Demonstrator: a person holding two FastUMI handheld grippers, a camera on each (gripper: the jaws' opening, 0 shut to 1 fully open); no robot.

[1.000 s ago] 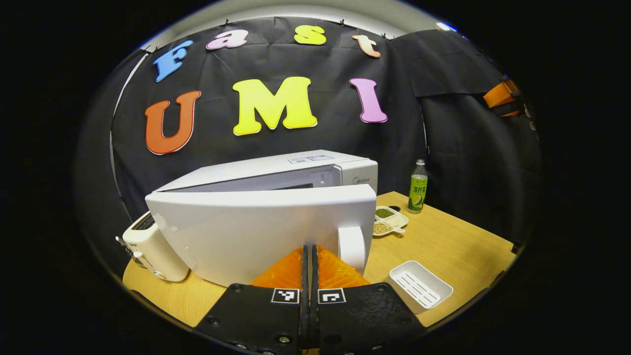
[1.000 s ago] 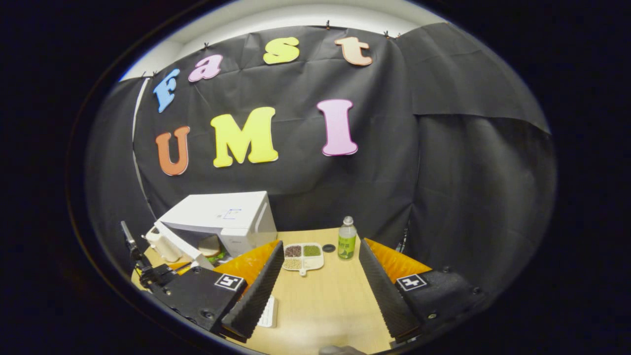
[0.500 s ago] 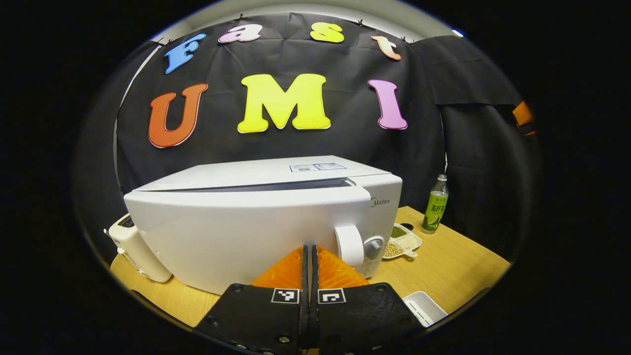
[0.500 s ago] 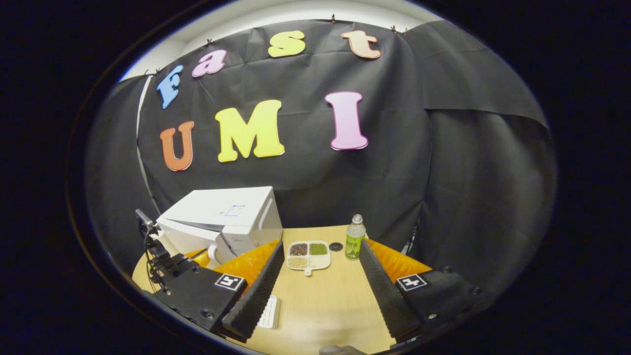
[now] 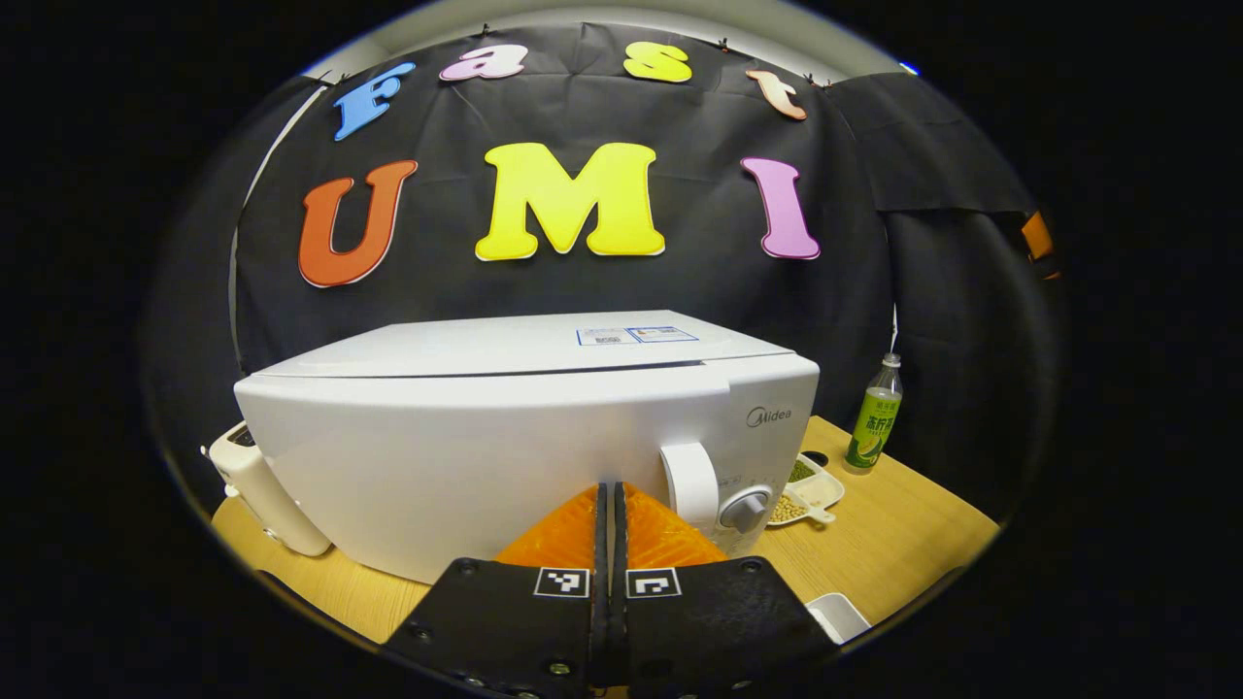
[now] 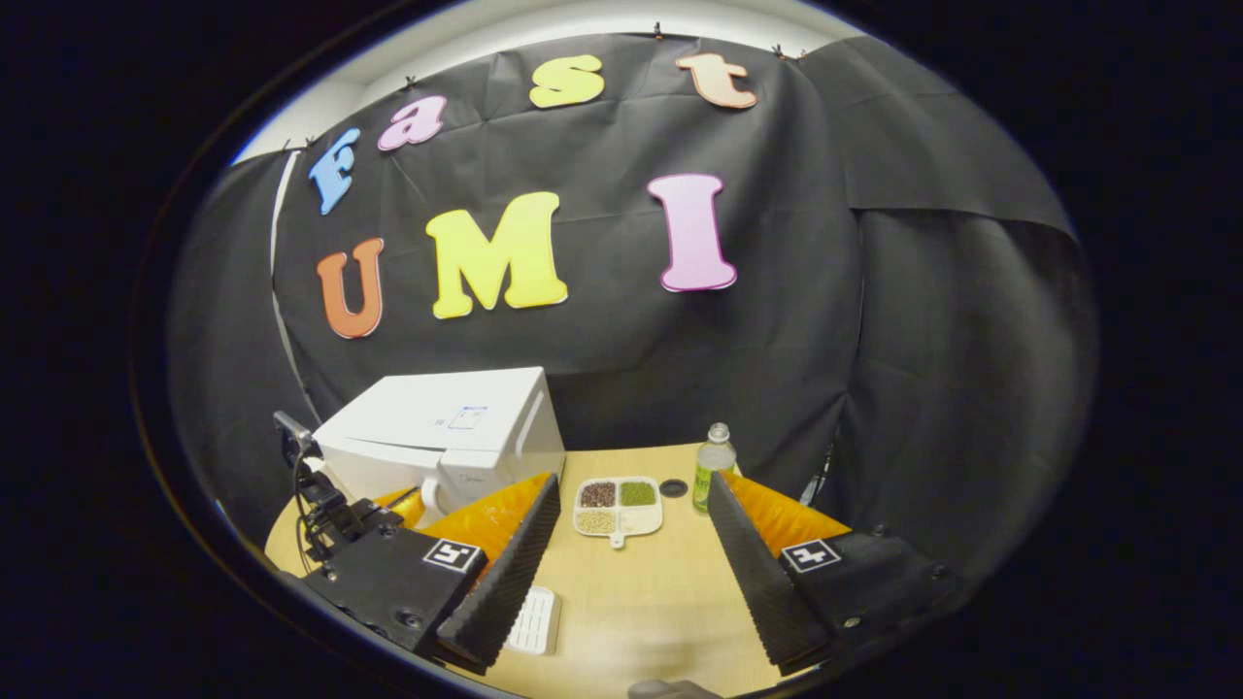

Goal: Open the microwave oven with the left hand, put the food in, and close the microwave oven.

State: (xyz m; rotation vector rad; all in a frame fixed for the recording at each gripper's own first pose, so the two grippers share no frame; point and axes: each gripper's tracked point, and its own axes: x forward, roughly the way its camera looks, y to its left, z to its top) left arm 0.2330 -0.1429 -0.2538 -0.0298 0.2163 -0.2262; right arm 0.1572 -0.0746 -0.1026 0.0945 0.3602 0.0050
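The white microwave [image 5: 524,437] stands right in front of my left gripper [image 5: 610,490], its door flush with the body. That gripper is shut with nothing between its fingers, and its tips rest against the door just left of the white handle [image 5: 688,485] and the knob [image 5: 746,510]. The food is hidden behind the door. In the right gripper view the microwave [image 6: 447,427] sits at the far left of the table with the left gripper [image 6: 340,515] against its front. My right gripper [image 6: 633,482] hangs open and empty above the table.
A white toaster [image 5: 257,485] stands left of the microwave. To its right are a divided dish of beans [image 6: 618,505], a small black lid [image 6: 673,487] and a green bottle [image 6: 714,466]. A white slotted tray [image 6: 534,621] lies near the wooden table's [image 6: 641,602] front edge.
The microwave door swung from partly open to fully closed, with my shut left gripper moving in with it. The right gripper hardly moved.
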